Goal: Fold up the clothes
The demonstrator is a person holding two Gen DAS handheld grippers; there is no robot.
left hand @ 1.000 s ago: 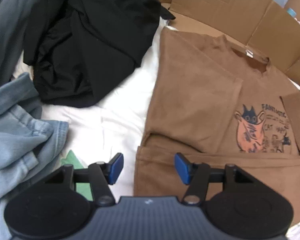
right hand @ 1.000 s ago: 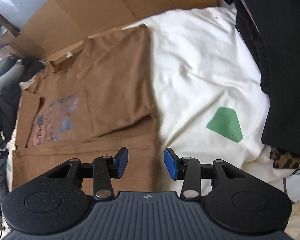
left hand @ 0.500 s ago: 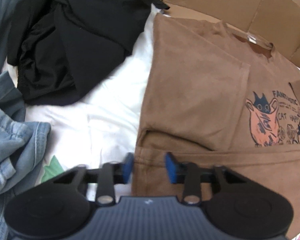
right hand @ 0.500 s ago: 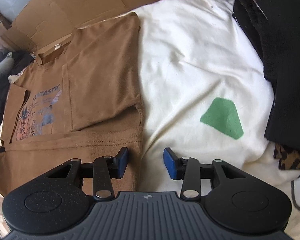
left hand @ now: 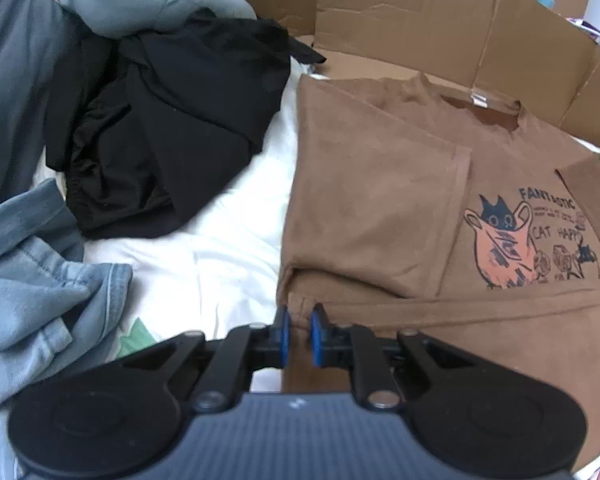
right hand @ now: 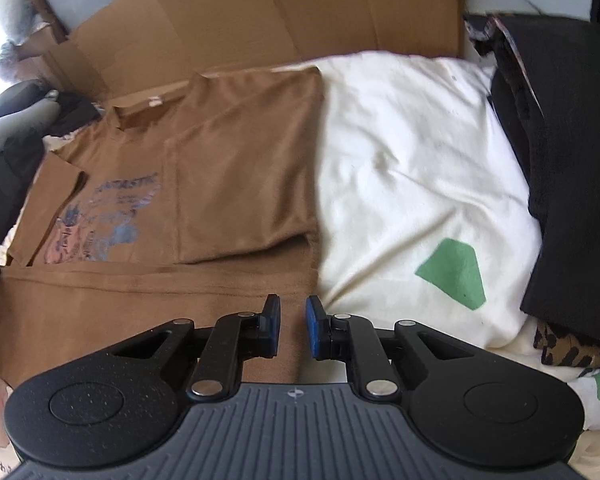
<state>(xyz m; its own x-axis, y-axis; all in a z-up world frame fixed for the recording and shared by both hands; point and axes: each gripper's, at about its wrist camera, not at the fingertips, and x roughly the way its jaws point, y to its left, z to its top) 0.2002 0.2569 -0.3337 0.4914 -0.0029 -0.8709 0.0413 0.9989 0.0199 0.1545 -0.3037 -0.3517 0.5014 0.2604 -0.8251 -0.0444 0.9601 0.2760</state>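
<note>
A brown T-shirt (left hand: pixel 380 200) with a cat print lies flat on a white sheet (left hand: pixel 220 264), sleeves folded in and the bottom hem turned up. My left gripper (left hand: pixel 299 330) sits at the shirt's lower left corner. Its jaws are closing, and a ridge of brown fabric is pinched between the blue pads. In the right wrist view the same T-shirt (right hand: pixel 240 180) fills the left half. My right gripper (right hand: pixel 293 322) is over the lower right corner, jaws closing. Brown cloth lies between the pads, which do not visibly press on it.
A black garment (left hand: pixel 172 140), a grey one (left hand: pixel 140 0) and blue denim (left hand: pixel 28 300) are heaped left of the shirt. Cardboard walls (left hand: pixel 400 20) stand behind it. A black folded stack (right hand: pixel 572 160) over leopard-print cloth (right hand: pixel 568 350) lies on the right, beside a green patch (right hand: pixel 454 276) on the sheet (right hand: pixel 412 160).
Both pairs of jaws have narrowed a lot. The left gripper shifted right onto the shirt's corner and caught fabric. The right gripper shifted left, so brown cloth now lies between its pads.
</note>
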